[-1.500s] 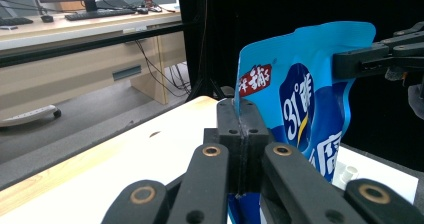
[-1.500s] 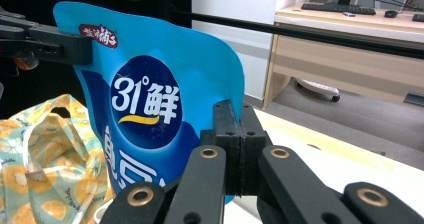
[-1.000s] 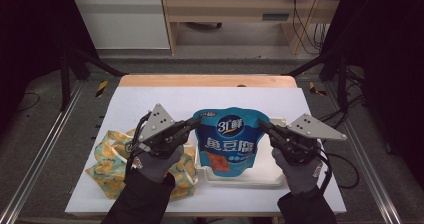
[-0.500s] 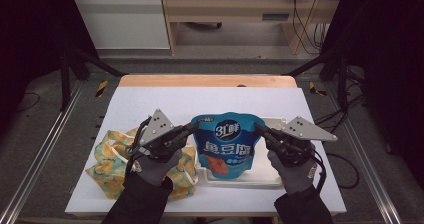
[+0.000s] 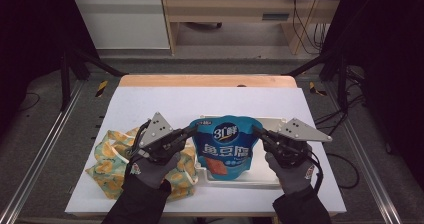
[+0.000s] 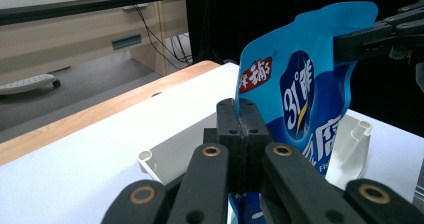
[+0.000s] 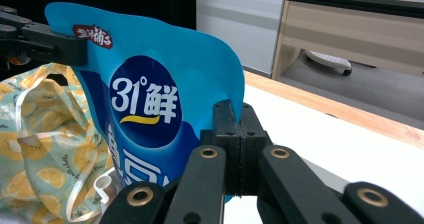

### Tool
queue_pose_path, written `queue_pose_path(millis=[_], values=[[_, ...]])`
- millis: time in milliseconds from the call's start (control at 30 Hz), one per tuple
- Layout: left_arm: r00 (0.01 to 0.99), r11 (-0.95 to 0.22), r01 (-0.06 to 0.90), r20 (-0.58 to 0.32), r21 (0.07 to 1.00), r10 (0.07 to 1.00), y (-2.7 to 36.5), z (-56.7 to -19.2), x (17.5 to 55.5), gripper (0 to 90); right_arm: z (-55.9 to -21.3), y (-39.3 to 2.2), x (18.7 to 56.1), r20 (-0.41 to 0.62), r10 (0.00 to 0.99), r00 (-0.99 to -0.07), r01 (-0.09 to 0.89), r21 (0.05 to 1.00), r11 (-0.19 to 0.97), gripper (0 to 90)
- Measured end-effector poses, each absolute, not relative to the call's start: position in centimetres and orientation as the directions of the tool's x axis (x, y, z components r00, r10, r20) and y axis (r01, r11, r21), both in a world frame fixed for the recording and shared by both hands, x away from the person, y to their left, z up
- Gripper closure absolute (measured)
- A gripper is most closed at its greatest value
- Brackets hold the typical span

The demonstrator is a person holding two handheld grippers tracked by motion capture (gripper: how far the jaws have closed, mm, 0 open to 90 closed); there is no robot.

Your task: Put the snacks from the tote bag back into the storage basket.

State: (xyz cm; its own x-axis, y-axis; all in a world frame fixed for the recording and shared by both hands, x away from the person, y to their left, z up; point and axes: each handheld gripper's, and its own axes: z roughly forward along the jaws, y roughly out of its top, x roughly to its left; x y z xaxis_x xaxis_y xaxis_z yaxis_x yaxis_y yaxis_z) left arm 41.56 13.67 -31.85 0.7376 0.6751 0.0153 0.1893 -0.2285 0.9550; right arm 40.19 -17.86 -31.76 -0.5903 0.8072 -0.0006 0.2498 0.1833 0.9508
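Observation:
A blue snack pouch (image 5: 226,146) with white lettering hangs upright over a white tray (image 5: 260,178), stretched between both grippers. My left gripper (image 5: 194,129) is shut on the pouch's upper left corner; in the left gripper view its jaws (image 6: 239,115) pinch the edge of the pouch (image 6: 300,99). My right gripper (image 5: 256,130) is shut on the upper right corner, and the right gripper view shows its jaws (image 7: 235,115) clamped on the pouch (image 7: 150,104). Each view also catches the other gripper (image 6: 350,41) (image 7: 70,49) at the far corner.
A crumpled bag with a yellow fruit print (image 5: 107,159) lies on the white table left of the tray, under my left hand. A wooden strip (image 5: 207,81) borders the table's far edge. Metal frame rails (image 5: 45,149) run along both sides.
The pouch and both grippers have drifted slightly toward the near edge of the table. Both grips are unchanged.

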Motion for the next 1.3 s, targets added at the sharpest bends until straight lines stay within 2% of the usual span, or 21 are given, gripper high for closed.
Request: queue_pose_path(millis=[500, 767, 900, 1033, 1300], values=[[0.74, -0.229, 0.193, 0.011, 0.954, 0.672, 13.5, -32.1, 41.5, 89.5, -32.2, -18.0, 40.3, 0.002, 0.813, -0.582, 0.265, 0.946, 0.187, 90.0], [0.742, -0.23, 0.18, 0.021, 0.956, 0.67, 13.2, -32.2, 41.4, 85.3, -32.4, -18.4, 40.3, 0.019, 0.818, -0.576, 0.273, 0.947, 0.17, 85.6], [0.747, -0.227, 0.176, 0.02, 0.958, 0.664, 13.3, -32.1, 41.4, 80.8, -32.5, -18.5, 40.3, 0.018, 0.819, -0.574, 0.269, 0.949, 0.167, 81.5], [0.756, -0.24, 0.176, 0.025, 0.955, 0.654, 13.4, -32.1, 41.4, 72.1, -32.6, -18.6, 40.4, 0.02, 0.822, -0.57, 0.27, 0.949, 0.165, 76.2], [0.752, -0.259, 0.172, 0.043, 0.95, 0.658, 14.7, -32.1, 41.0, 57.0, -33.0, -19.2, 40.1, 0.003, 0.831, -0.556, 0.254, 0.953, 0.166, 61.7]])
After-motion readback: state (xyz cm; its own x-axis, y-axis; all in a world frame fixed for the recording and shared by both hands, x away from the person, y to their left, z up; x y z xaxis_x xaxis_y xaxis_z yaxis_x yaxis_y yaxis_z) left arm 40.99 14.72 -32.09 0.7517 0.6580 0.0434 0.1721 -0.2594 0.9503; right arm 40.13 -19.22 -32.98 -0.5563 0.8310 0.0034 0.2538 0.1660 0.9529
